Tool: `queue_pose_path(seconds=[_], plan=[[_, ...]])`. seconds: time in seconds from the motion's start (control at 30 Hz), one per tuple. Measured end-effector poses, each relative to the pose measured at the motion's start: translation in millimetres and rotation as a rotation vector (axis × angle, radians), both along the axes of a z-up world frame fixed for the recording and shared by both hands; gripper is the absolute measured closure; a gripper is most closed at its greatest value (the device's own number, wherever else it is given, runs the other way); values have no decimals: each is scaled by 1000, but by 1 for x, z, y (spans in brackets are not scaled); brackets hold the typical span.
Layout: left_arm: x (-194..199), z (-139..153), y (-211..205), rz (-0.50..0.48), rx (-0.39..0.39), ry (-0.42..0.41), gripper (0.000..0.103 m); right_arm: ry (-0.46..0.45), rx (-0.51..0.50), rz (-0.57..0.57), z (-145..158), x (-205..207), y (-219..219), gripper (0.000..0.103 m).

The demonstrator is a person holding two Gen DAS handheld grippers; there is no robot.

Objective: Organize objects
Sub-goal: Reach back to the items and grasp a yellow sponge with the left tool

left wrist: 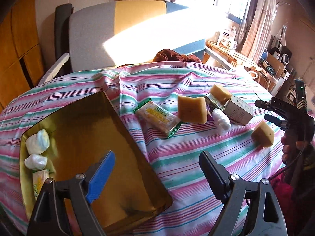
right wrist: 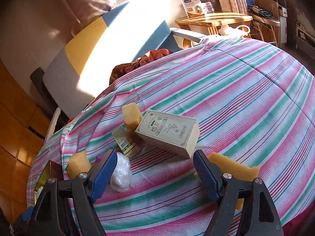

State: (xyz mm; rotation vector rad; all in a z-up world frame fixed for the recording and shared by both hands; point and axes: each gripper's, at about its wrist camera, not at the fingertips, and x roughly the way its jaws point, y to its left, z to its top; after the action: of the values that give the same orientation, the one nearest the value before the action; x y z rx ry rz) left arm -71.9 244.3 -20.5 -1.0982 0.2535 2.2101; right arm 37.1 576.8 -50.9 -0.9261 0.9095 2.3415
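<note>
While both pairs of jaws stand spread with nothing between them, the left gripper hangs over the near edge of a gold tray on the striped cloth. Two white wads and a yellow packet lie along the tray's left wall. The right gripper hovers over the cloth between a white bag and a sponge. Farther off lie a wrapped snack, a second sponge and a beige box, with a third sponge touching it behind.
</note>
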Motion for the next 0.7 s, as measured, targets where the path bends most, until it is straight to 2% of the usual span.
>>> queue_pose_path(seconds=[0.1, 0.3, 0.5, 0.7], plan=[[-13, -5, 30, -45, 5, -31, 15, 46, -68, -52, -1, 12, 12, 22], [-36, -10, 77, -106, -19, -17, 13, 90, -151, -88, -4, 20, 23, 22], [-57, -17, 114, -157, -21, -7, 8, 112, -162, -69, -2, 19, 21, 22], [-83, -36, 142, -174, -15, -48, 5, 110, -168, -43, -3, 15, 18, 22]])
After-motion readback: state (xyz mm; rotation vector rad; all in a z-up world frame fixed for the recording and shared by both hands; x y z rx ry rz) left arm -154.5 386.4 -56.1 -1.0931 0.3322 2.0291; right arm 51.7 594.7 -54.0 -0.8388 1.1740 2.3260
